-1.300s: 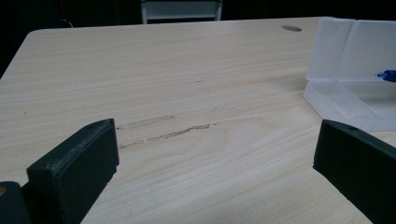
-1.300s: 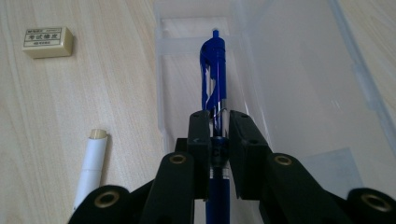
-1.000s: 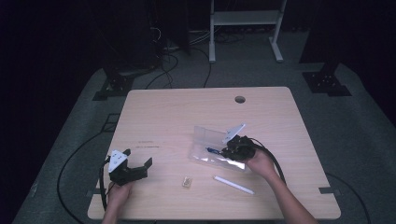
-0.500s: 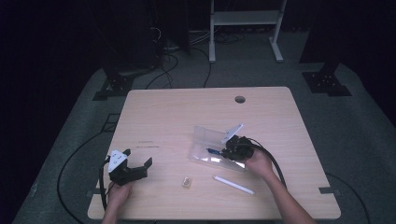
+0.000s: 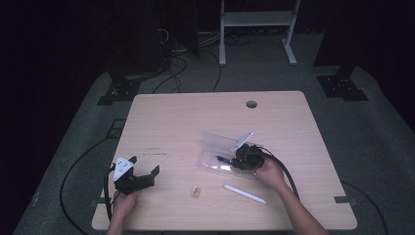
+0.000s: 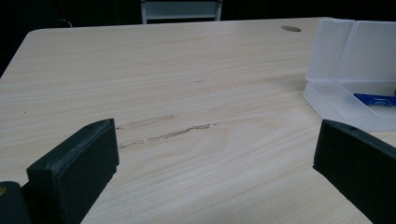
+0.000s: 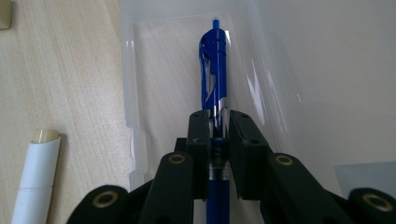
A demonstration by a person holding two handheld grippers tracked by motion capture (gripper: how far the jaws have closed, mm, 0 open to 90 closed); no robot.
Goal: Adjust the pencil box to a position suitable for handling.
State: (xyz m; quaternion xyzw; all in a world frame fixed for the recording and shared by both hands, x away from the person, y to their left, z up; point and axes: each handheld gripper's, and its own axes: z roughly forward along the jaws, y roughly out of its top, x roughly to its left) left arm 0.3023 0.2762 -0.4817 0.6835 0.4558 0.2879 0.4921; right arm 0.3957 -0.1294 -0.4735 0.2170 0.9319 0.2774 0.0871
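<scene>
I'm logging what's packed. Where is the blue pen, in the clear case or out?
In. The blue pen lies inside the open clear case, with the right gripper fingers shut on it.

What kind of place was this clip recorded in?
Probably a lab or studio set up for recording: a bare wooden table on grey carpet, dark surroundings, cables on the floor, and a white metal stand behind.

Blue pen (image 7: 214,70) pinched lengthwise, lying inside open clear plastic case (image 5: 211,156), white pen (image 5: 243,193) nearby
</scene>
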